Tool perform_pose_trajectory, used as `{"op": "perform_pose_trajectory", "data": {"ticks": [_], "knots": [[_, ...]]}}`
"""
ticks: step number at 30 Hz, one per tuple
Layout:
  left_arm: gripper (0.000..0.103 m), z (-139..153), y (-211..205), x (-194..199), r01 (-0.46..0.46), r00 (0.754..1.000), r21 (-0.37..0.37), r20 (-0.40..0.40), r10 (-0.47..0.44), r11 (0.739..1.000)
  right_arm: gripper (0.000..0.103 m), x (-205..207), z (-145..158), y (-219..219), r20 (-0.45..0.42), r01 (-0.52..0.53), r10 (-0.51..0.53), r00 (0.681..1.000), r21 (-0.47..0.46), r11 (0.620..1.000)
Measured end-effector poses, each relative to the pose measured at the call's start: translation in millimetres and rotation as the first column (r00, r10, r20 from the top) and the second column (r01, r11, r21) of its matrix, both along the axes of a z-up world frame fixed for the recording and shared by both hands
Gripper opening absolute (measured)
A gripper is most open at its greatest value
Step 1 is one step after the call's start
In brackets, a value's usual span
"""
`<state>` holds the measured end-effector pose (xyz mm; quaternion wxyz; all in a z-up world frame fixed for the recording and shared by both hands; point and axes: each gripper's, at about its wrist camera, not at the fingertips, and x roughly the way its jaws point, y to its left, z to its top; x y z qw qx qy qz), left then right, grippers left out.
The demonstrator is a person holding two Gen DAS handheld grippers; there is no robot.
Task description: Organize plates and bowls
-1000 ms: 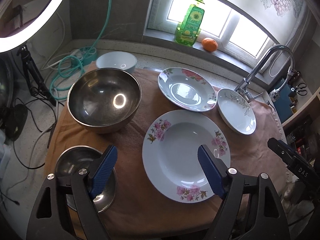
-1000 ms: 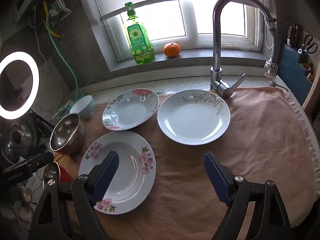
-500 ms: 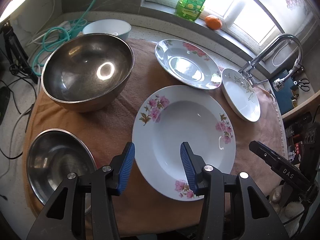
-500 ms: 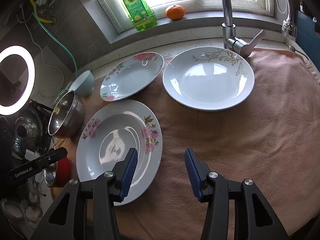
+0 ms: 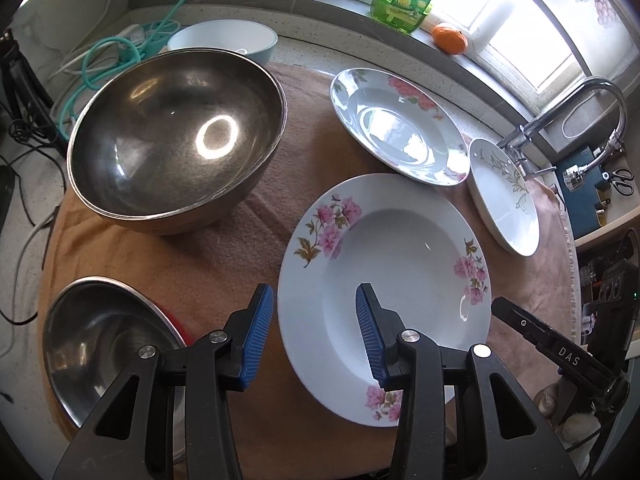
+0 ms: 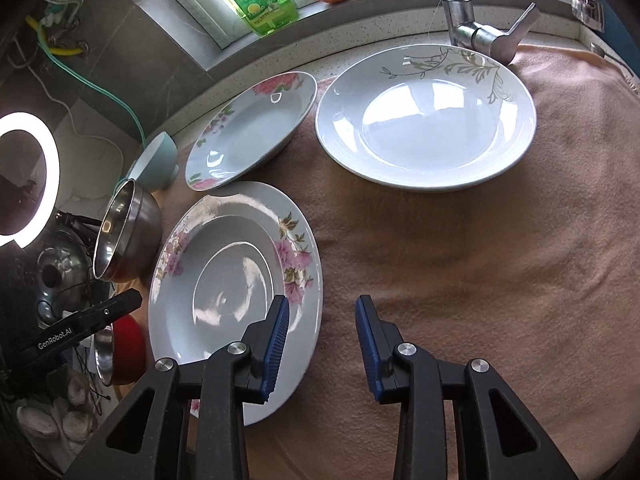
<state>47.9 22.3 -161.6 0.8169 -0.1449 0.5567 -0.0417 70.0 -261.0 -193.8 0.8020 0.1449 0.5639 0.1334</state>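
- Plate with pink flowers [image 5: 384, 240] lay flat on the tan cloth [image 6: 460, 240] over the table, nearest you, and both your tongs straddled its rim from opposite sides.
- Your left tongs [image 5: 315, 330] were closing with the plate's near-left edge between the blue pads [image 5: 260, 332]; no pad pressed on it yet.
- Your right tongs [image 6: 322, 340] were closing too, one pad over the plate's right rim, the other over bare cloth; nothing was gripped.
- Beyond it sat a second floral plate [image 5: 396, 124], its rim tipped up, and the leaf-patterned plate [image 6: 424, 120] lay by the faucet [image 6: 472, 20].
- To the left stood the large steel bowl [image 5: 176, 140], the small steel bowl [image 5: 100, 340] with something red beneath it, and a pale blue bowl [image 5: 222, 38] behind.
- Risk, as I judged it: the rim lay low on soft cloth, so a pad could have pinched fabric along with china and dragged the other dishes.
- A glazed rim held at two points could have slipped or tilted if one side had bitten first.
- Lifting carelessly might have clipped the floral plate just behind, which nearly touched it.
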Motion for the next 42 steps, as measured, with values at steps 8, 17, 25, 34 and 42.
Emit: {"op": "perform_pose_trajectory", "data": {"ticks": [8,17,25,34,42], "knots": [[0.041,-10,4,5,-0.010,0.999,-0.015,-0.038,0.010,1.000,0.026,6,-9,5,-0.027,0.003,-0.003,1.000,0.004,1.000],[0.034,-17,4,9,-0.007,0.998,-0.029,-0.067,0.005,1.000,0.025,10,-16,4,-0.044,0.007,-0.006,0.999,0.010,1.000],[0.030,-19,4,10,-0.002,0.997,-0.027,-0.077,0.000,1.000,0.021,13,-17,7,-0.054,-0.003,0.005,0.999,0.035,0.999],[0.030,-20,3,10,0.005,0.997,-0.025,-0.082,-0.007,1.000,0.018,14,-20,12,-0.062,-0.016,0.019,0.998,0.046,0.999],[0.030,-19,2,9,0.005,0.997,-0.020,-0.078,-0.007,1.000,0.018,13,-19,13,-0.060,-0.026,0.028,0.998,0.032,0.999]]}}
